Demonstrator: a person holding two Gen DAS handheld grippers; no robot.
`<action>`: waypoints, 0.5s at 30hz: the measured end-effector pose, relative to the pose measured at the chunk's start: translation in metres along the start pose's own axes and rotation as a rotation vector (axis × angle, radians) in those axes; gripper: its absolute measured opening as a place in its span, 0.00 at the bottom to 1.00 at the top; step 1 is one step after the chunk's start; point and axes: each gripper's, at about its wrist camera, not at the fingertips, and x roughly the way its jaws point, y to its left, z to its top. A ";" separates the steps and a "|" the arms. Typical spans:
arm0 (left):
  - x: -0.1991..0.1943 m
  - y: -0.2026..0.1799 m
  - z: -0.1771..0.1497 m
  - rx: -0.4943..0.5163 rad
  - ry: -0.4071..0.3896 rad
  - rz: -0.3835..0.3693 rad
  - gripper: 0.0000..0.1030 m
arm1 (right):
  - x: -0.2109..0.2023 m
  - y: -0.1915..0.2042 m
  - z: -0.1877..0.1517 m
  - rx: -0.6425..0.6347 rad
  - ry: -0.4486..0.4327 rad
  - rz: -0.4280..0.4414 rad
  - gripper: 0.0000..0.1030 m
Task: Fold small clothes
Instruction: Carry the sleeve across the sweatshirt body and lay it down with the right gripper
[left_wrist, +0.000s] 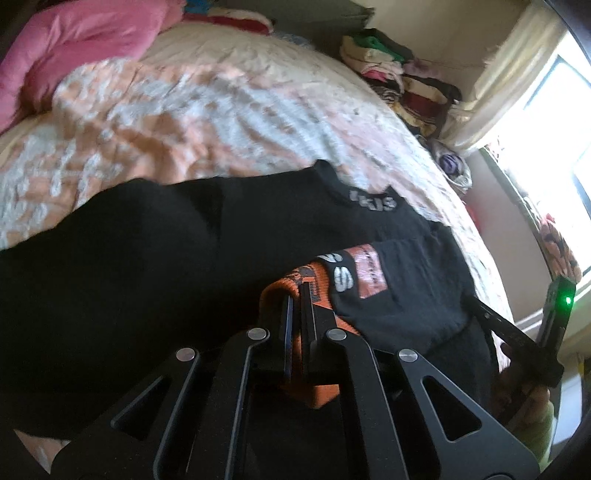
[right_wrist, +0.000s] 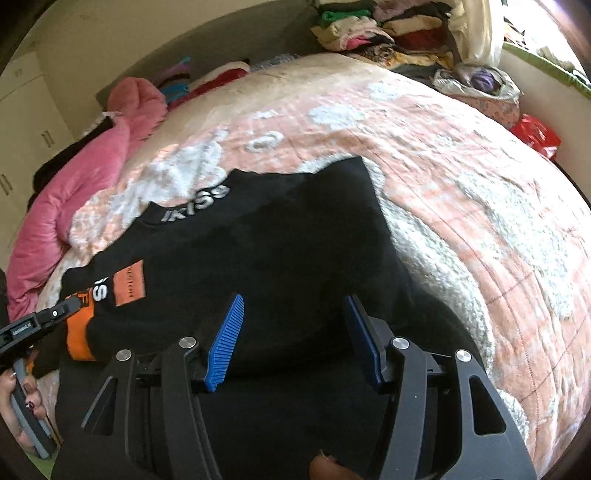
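Observation:
A black sweatshirt (right_wrist: 288, 236) with grey lettering at the collar lies spread on the bed; it also shows in the left wrist view (left_wrist: 147, 251). Its sleeve ends in an orange cuff (left_wrist: 291, 284) with an orange patch (right_wrist: 129, 288) beside it. My left gripper (left_wrist: 297, 295) is shut on the orange cuff and reaches in from the left in the right wrist view (right_wrist: 70, 306). My right gripper (right_wrist: 295, 306) is open, its blue pads (right_wrist: 225, 343) spread just above the sweatshirt's lower body; part of it shows at the right edge of the left wrist view (left_wrist: 517, 332).
The bed is covered by a peach and white quilt (right_wrist: 443, 177). A pink blanket (right_wrist: 85, 177) lies bunched at the far left. Piles of clothes (right_wrist: 388, 29) stand beyond the bed's far corner, with a bright window (left_wrist: 554, 147) to the right.

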 end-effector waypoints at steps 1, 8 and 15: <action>0.003 0.005 -0.001 -0.015 0.011 0.007 0.01 | 0.003 -0.002 -0.001 0.003 0.014 0.000 0.54; -0.016 -0.009 -0.002 0.025 -0.028 0.041 0.26 | 0.007 0.001 -0.006 -0.028 0.038 -0.033 0.54; -0.018 -0.045 -0.015 0.145 -0.005 0.029 0.44 | -0.005 0.007 -0.014 -0.036 0.032 -0.009 0.65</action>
